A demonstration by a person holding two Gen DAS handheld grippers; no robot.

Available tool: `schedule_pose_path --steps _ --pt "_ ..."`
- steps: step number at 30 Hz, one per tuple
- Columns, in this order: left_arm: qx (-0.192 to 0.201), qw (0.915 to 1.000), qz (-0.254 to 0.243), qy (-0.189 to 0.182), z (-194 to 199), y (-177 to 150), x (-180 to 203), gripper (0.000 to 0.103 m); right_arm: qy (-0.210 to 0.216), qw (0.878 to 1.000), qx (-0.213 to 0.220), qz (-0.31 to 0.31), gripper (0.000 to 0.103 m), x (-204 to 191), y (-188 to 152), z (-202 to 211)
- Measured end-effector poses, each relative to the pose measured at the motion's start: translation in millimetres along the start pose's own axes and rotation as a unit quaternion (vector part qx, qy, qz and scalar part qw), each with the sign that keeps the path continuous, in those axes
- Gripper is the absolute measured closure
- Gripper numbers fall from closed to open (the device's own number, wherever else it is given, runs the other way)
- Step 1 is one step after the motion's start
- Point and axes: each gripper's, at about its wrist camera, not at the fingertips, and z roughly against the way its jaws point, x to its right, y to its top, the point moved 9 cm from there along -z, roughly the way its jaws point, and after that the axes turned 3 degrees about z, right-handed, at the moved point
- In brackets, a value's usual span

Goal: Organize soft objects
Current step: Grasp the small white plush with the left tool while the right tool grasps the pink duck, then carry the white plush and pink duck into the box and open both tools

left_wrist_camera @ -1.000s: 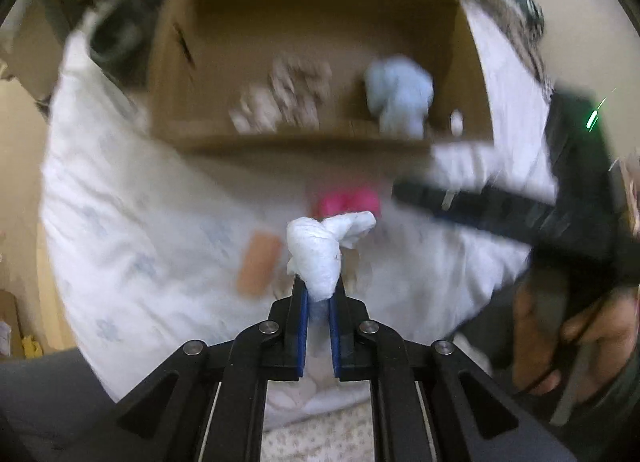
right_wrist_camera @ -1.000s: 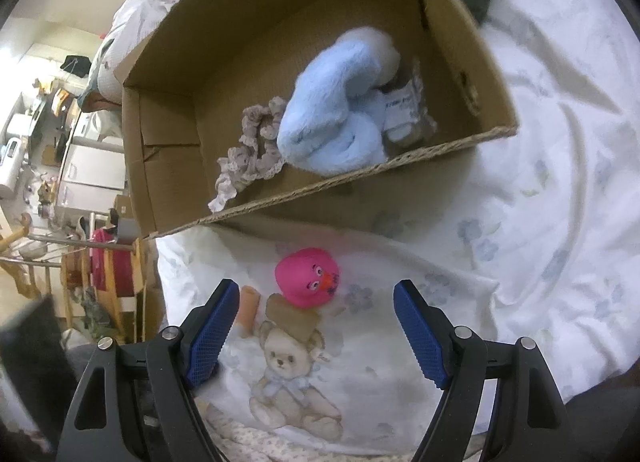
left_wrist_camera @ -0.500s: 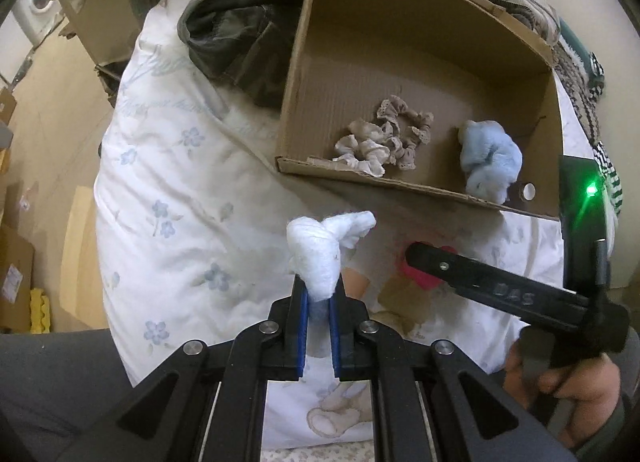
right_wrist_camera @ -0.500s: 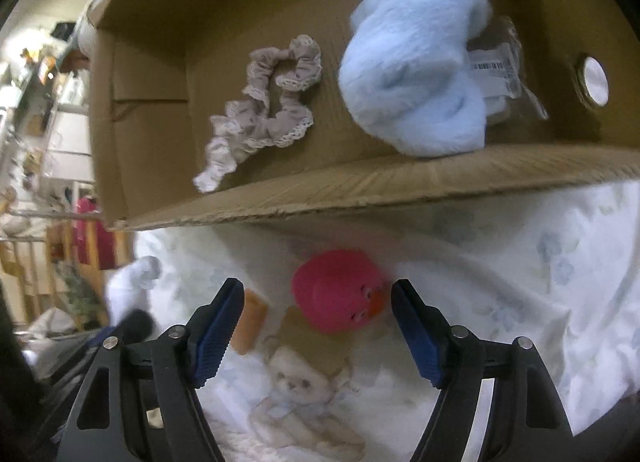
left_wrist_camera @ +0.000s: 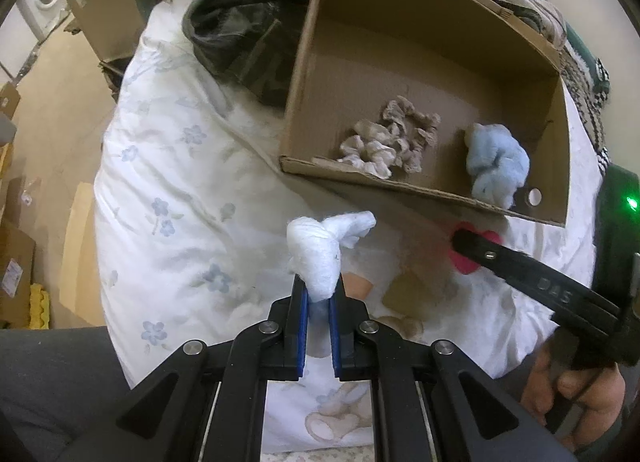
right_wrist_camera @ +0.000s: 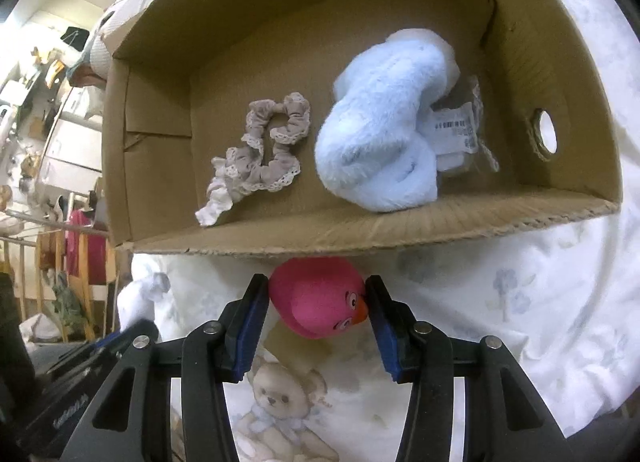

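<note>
My left gripper (left_wrist_camera: 319,294) is shut on a white soft cloth toy (left_wrist_camera: 322,252) and holds it above the bedsheet, in front of the cardboard box (left_wrist_camera: 352,177). My right gripper (right_wrist_camera: 317,296) is closed around a pink round toy with an orange beak (right_wrist_camera: 320,300), both pads touching its sides, just in front of the box's near wall (right_wrist_camera: 360,234). The right gripper also shows in the left wrist view (left_wrist_camera: 480,252). Inside the box lie a beige lace scrunchie (right_wrist_camera: 264,157) and a light blue fluffy item (right_wrist_camera: 384,133) with a tag.
A white flowered sheet (left_wrist_camera: 168,197) with a teddy-bear print (right_wrist_camera: 280,410) covers the bed. A dark camouflage garment (left_wrist_camera: 244,41) lies left of the box. A small orange item (left_wrist_camera: 358,286) lies on the sheet. Floor and cartons are at far left.
My right gripper moved forward and closed its jaws onto the pink toy. My left gripper still holds the white toy, drawn back to the left of the box.
</note>
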Motion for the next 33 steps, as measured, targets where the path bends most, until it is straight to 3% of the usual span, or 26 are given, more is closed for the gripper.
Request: schedule_pose_path --steps 11,16,26,33 --pt "0.028 0.9993 0.001 0.024 6.2 5.0 -7.2 0.094 0.011 1.0 0.025 0.009 0.051 12.6 -1.2 28.0" --pt "0.049 0.9983 0.009 0.029 19.5 7.9 -13.5 0.094 0.024 0.999 0.035 0.013 0.051 -0.8 1.3 33.9" --pt "0.122 0.9924 0.006 0.01 78.3 34.0 -1.7 0.094 0.063 0.994 0.08 0.036 0.051 -23.6 8.4 88.4" --pt "0.135 0.9908 -0.008 -0.002 95.4 60.9 16.8 0.094 0.075 0.99 0.11 0.043 0.051 -28.2 33.7 119.8"
